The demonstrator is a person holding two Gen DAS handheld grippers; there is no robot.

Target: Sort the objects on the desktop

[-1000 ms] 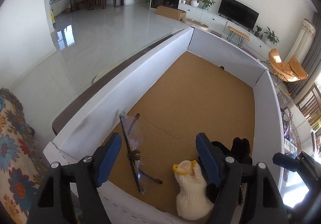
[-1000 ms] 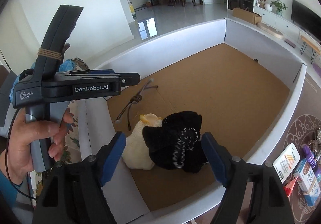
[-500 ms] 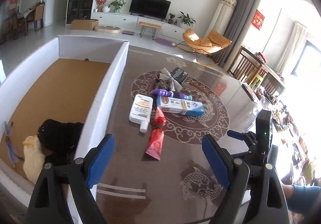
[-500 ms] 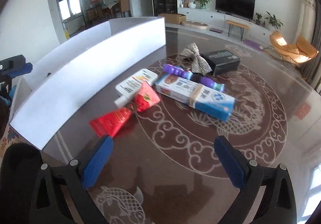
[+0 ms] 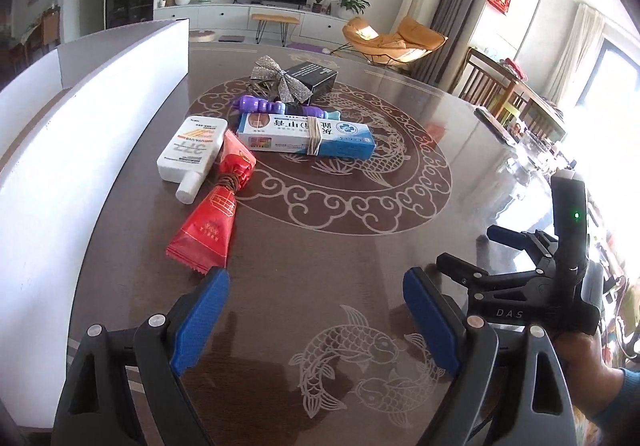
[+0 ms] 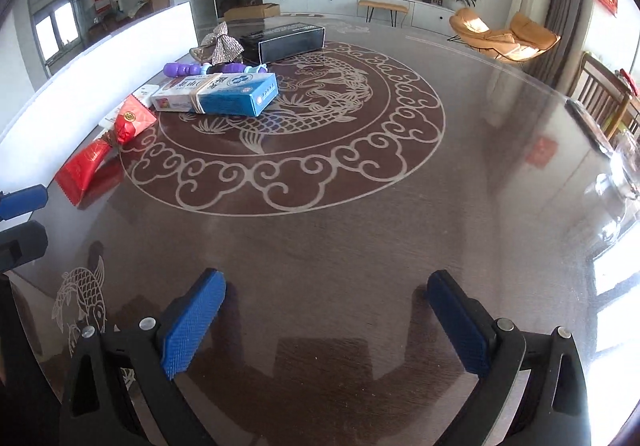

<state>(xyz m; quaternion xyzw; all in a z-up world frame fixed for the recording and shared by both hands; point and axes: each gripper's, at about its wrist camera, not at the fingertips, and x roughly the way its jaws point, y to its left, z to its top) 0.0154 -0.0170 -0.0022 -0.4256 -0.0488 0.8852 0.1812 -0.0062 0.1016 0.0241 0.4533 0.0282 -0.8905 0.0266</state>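
Left wrist view: the left gripper hangs over the dark patterned worktop with its jaws spread wide and nothing between them. Just ahead of the left jaw, at lower left of centre, lies a red sachet tied round its middle. Its upper end touches a white sunscreen bottle and a blue-and-white toothpaste box bound with a rubber band. Behind those, toward upper centre, sit a purple toy, a silver glitter bow and a black box. The white-walled cardboard bin runs along the left edge. The sachet looks the nearest pick; taking it across the tied waist, jaws square to its length, should keep it from folding.

Right wrist view: the right gripper also stands with jaws fully apart and empty, over bare worktop at bottom centre. The toothpaste box sits upper left, well apart from it, the sachet at left. A good approach to the box would come in low and clamp its narrow sides, clear of the other gripper's reach.
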